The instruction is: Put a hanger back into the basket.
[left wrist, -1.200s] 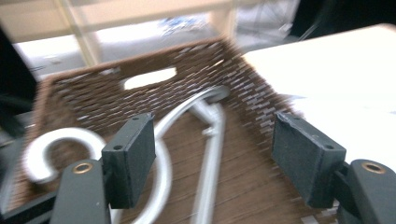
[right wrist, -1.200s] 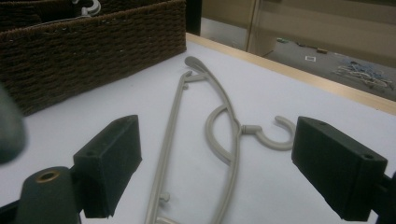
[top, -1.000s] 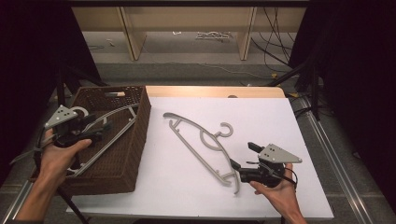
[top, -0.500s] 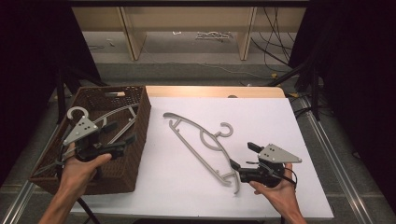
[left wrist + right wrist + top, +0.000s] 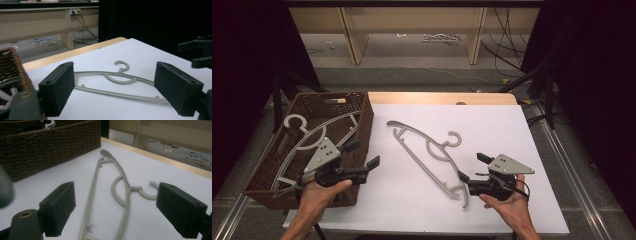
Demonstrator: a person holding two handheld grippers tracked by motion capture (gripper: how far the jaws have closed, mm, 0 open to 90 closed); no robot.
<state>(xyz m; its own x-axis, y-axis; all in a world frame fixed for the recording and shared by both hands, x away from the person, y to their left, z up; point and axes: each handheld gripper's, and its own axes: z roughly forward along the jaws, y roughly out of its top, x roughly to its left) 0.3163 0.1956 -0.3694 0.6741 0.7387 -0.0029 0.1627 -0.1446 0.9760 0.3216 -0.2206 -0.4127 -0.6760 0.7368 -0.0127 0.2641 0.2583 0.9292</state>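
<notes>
A grey plastic hanger point(image 5: 427, 150) lies flat on the white table top point(image 5: 512, 125), hook toward the right. A second grey hanger point(image 5: 312, 135) rests inside the brown wicker basket point(image 5: 366, 120) at the left. My left gripper point(image 5: 362, 155) hovers over the basket's right wall and points toward the table. Its jaws have just been opening and stand wide with nothing between them. The left gripper view looks past the left gripper point(image 5: 116, 85) at the table hanger point(image 5: 120, 78). My right gripper point(image 5: 472, 167) is open at that hanger's near end, apart from it. The hanger point(image 5: 122, 195) lies beyond the right gripper point(image 5: 120, 207).
The basket point(image 5: 50, 145) takes up the table's left side, and its weave point(image 5: 15, 67) edges the left gripper view. A wooden strip point(image 5: 437, 97) runs along the table's far edge. Shelving and cables point(image 5: 439, 37) lie on the floor behind.
My left hand has moved right across the basket, away from the hanger inside it, and its jaws have spread wider. The right hand has stayed still.
</notes>
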